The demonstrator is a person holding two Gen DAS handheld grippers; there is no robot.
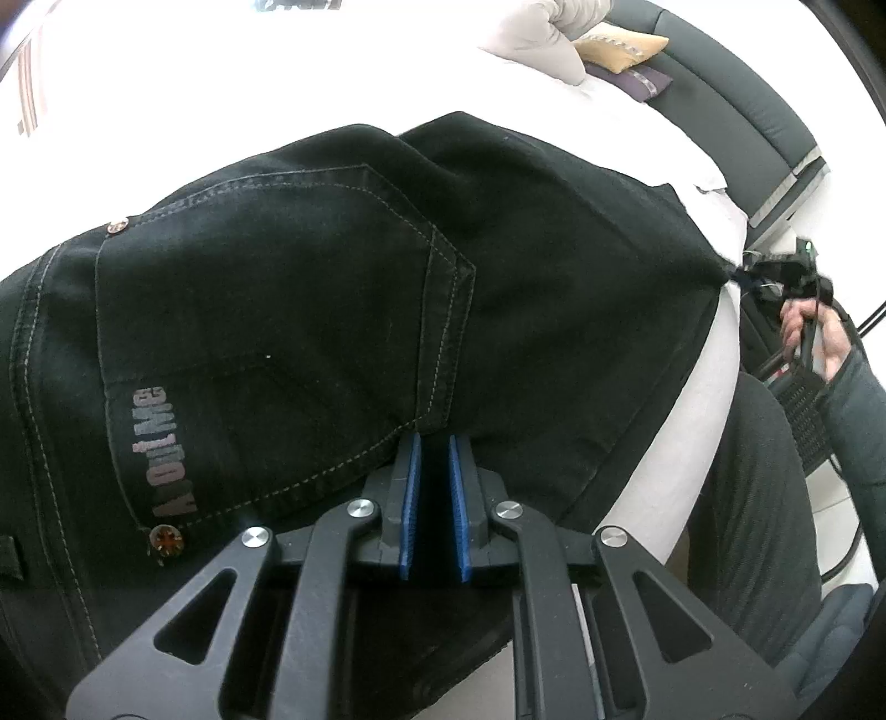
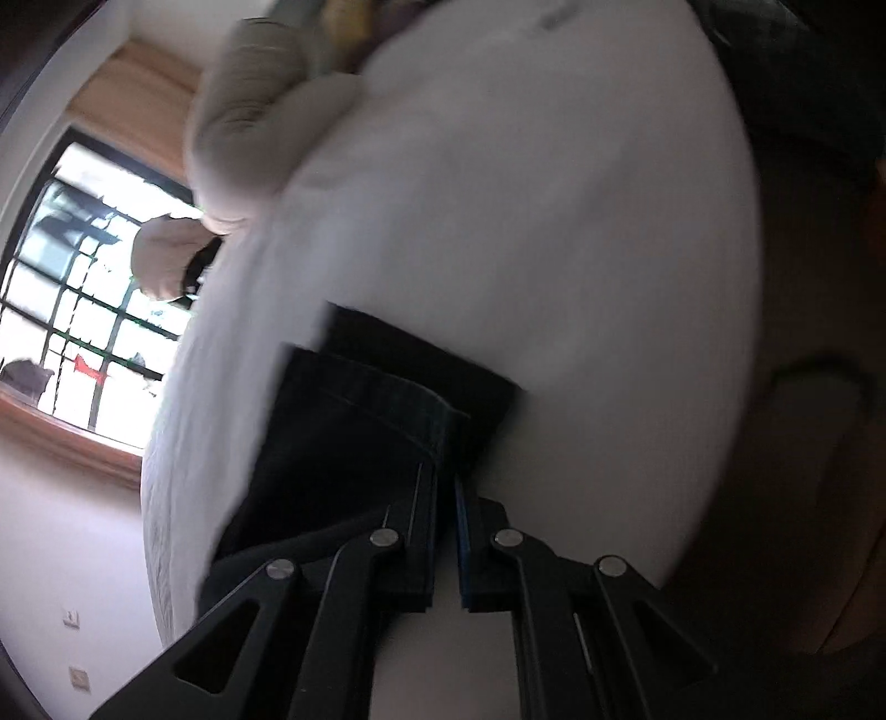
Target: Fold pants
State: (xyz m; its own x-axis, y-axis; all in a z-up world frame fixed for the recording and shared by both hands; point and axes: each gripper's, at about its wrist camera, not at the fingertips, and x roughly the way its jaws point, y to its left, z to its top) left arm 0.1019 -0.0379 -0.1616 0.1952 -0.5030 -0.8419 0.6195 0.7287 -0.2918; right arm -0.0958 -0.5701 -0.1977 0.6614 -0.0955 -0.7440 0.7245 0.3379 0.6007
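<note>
White bed sheet (image 1: 554,94) under everything, pillows (image 1: 545,39) at its far end. Black pants (image 1: 310,288) lie flat on it, back pocket up. Your left gripper (image 1: 434,443) is pinched on the seat edge just ahead of its tips; right gripper (image 2: 446,482) clamps a leg hem, cloth taut between. Looks mid-fold: next, carry the hem toward the waist, both grips tight.

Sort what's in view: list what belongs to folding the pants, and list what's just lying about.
In the job:
- black pants, spread on the white bed
- left gripper, jaws closed on the fabric by the back pocket
- right gripper, jaws closed on the hem

Lying about:
- beige duvet
- yellow cushion
- purple cushion
</note>
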